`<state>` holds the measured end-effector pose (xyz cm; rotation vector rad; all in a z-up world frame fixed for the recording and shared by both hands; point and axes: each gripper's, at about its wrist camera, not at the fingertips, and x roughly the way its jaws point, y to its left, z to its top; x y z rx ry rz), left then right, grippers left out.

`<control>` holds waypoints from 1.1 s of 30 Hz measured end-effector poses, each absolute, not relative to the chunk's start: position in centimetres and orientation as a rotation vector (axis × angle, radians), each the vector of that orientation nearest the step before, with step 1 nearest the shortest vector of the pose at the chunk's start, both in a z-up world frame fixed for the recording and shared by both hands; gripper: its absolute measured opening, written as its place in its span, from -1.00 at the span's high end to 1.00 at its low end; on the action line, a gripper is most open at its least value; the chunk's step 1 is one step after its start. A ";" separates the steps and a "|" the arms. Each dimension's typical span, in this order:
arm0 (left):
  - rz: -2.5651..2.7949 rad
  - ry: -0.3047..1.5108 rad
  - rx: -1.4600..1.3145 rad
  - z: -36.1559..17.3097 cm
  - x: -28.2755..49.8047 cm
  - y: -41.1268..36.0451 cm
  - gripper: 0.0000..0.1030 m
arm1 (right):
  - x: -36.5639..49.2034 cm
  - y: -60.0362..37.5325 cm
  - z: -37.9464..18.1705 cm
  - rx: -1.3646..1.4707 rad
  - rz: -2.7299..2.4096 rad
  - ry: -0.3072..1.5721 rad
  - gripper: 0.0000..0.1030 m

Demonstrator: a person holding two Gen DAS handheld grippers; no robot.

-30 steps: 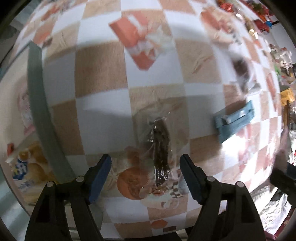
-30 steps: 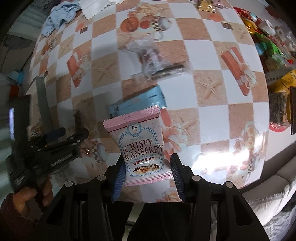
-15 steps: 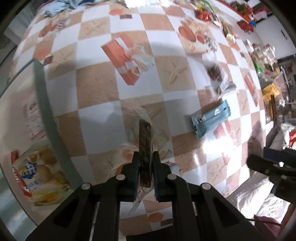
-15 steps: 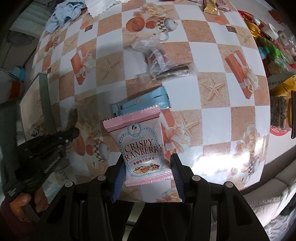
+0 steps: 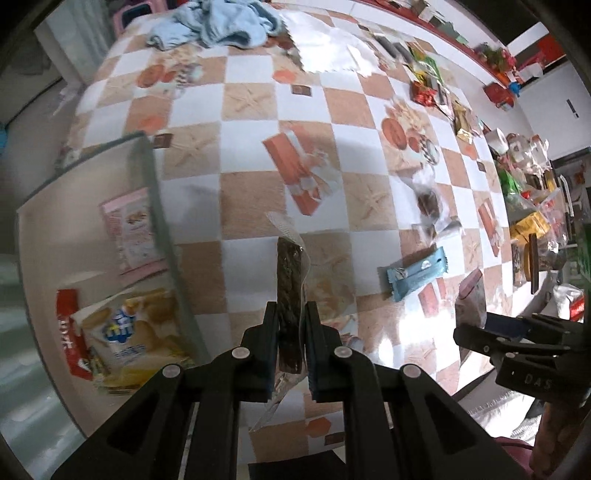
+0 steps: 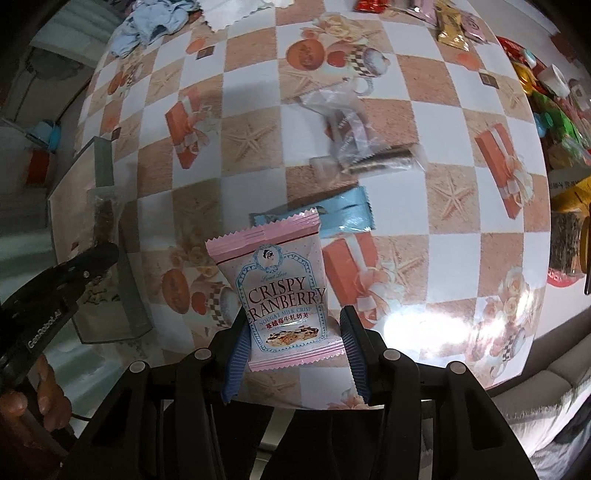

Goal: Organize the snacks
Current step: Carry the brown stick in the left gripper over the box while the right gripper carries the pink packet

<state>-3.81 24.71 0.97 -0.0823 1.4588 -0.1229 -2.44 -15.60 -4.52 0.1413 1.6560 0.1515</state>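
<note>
My left gripper (image 5: 290,321) is shut on a dark brown snack bar in a clear wrapper (image 5: 289,280), held above the checked tablecloth just right of a clear bin (image 5: 155,206). The bin holds a yellow biscuit bag (image 5: 129,332) and a pink packet (image 5: 131,229). My right gripper (image 6: 291,332) is shut on a pink Crispy Cranberry packet (image 6: 280,291), held above the table. A blue snack packet (image 5: 417,273) and clear-wrapped snacks (image 6: 358,147) lie on the table. The left gripper (image 6: 88,258) with its bar also shows in the right wrist view.
Many more snacks (image 5: 436,88) line the far and right side of the table. A blue cloth (image 5: 214,26) and a white napkin (image 5: 332,51) lie at the far edge. The table's near edge runs just under both grippers.
My left gripper closed on the brown bar and lifted it off the table, toward the bin. My right gripper keeps holding the pink packet nearly still.
</note>
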 end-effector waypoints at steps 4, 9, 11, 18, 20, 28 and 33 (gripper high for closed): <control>-0.073 1.449 -0.071 1.0 -3.8 25.3 0.72 | -1.9 -14.3 -4.2 0.111 0.177 1.649 0.05; -0.023 1.416 -0.092 2.0 -4.1 27.5 0.72 | -1.0 -12.1 -3.8 0.058 0.215 1.640 0.05; -0.006 1.402 -0.101 2.4 -4.2 28.4 0.72 | -0.6 -11.2 -3.6 0.036 0.232 1.636 0.05; 0.083 1.361 -0.166 3.4 -4.5 32.8 0.72 | 0.3 -7.4 -2.9 -0.046 0.294 1.619 0.05; 0.105 1.354 -0.179 3.6 -4.6 33.9 0.72 | 0.6 -6.3 -2.8 -0.067 0.313 1.614 0.05; 0.185 1.334 -0.224 3.8 -5.2 38.2 0.72 | 1.5 -1.0 -2.5 -0.158 0.392 1.600 0.05; 0.223 1.330 -0.248 3.7 -5.5 40.2 0.72 | 2.2 2.7 -2.0 -0.214 0.449 1.581 0.05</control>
